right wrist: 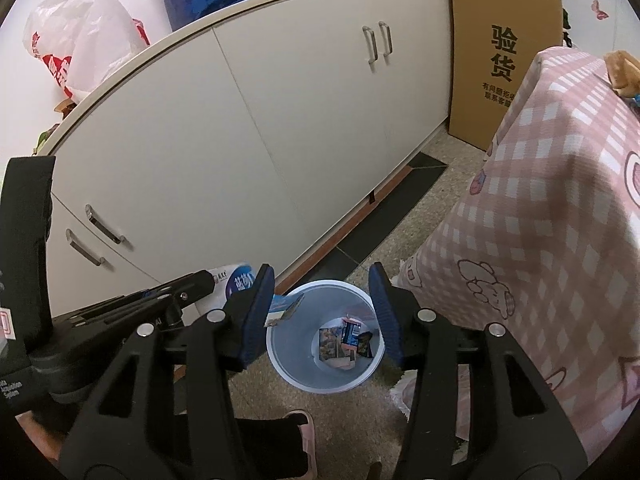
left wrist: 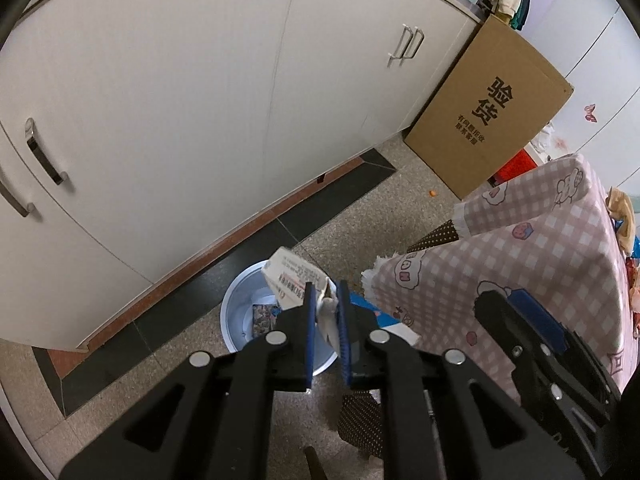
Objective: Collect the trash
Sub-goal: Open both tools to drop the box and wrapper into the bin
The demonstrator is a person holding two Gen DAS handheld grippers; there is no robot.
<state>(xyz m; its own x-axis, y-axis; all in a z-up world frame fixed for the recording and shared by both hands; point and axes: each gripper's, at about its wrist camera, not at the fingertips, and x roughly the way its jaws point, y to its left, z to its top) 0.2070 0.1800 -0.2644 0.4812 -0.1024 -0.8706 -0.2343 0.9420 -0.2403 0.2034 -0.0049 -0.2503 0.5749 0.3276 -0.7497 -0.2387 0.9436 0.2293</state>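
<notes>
1. The left hand-held gripper (left wrist: 326, 300) is nearly closed, pinching a crumpled paper carton (left wrist: 294, 280) between its blue pads
2. The right hand-held gripper (right wrist: 322, 312) gapes wide and holds nothing
3. The carton hangs above the white bin (right wrist: 324, 380) on the floor (wrappers already lie inside)
4. Judged step: dropping; next, the left jaws need to open squarely over the bin mouth

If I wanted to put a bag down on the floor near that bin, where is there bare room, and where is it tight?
Bare speckled floor runs between the white cabinets and the pink checked tablecloth, up to the cardboard box. It is crowded at the bin: the left gripper holds a carton over it, the right gripper hovers open above, and the cloth hangs close.
</notes>
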